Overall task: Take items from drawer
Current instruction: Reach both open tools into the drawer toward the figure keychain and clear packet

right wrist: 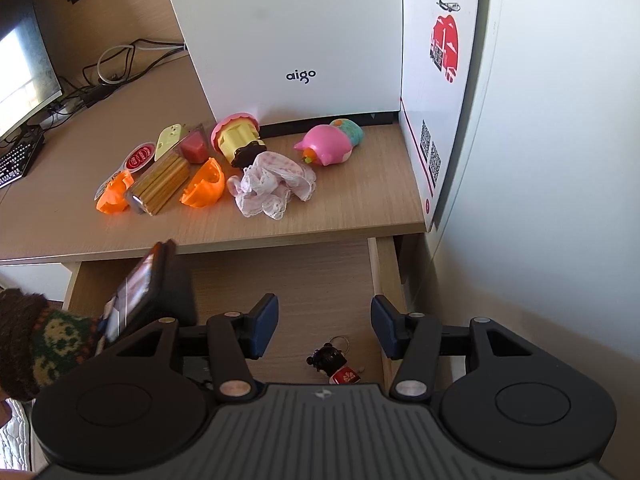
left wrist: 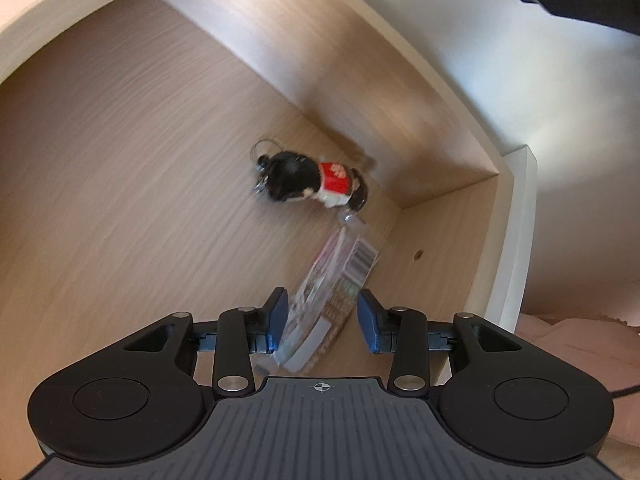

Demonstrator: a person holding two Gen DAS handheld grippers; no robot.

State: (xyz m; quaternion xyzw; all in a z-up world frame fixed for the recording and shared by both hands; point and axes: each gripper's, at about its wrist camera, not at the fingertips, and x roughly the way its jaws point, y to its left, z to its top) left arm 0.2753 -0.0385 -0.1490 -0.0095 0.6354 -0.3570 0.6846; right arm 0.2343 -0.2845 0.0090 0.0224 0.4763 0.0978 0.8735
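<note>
1. A flat clear plastic packet with a barcode label and printed card inside (left wrist: 332, 292) lies on the floor of the open light-wood drawer (left wrist: 120, 160), near the drawer's right-hand corner in the left wrist view. Its near end sits between the two blue-padded fingers of the left gripper (left wrist: 322, 322).
2. The left gripper's jaws stand apart. The left pad (left wrist: 278, 320) is at or just beside the packet's edge, while a gap shows between the packet and the right pad; the view is blurred, so contact cannot be judged.
3. Just past the packet's far end lies a small doll-shaped keychain with a black head, red-and-white body and metal ring (left wrist: 308, 178), also on the drawer floor.
4. In the right wrist view, the same keychain (right wrist: 334, 362) lies below the right gripper (right wrist: 324, 328), between the lines of its fingers. Those jaws are wide apart and hold nothing.
5. To the left in that view, a dark device with a lit screen (right wrist: 140, 292) and a patterned knitted sleeve (right wrist: 40, 344) show over the drawer.
6. On the wooden desk top (right wrist: 340, 216) above the drawer lie a white lace cloth (right wrist: 272, 184), a pink plush toy (right wrist: 328, 148), two orange plastic halves (right wrist: 204, 188), a bundle of yellow sticks (right wrist: 160, 184) and a pink-and-yellow toy cupcake (right wrist: 238, 140).
7. Behind them stands a white box marked "aigo" (right wrist: 296, 40).
</note>
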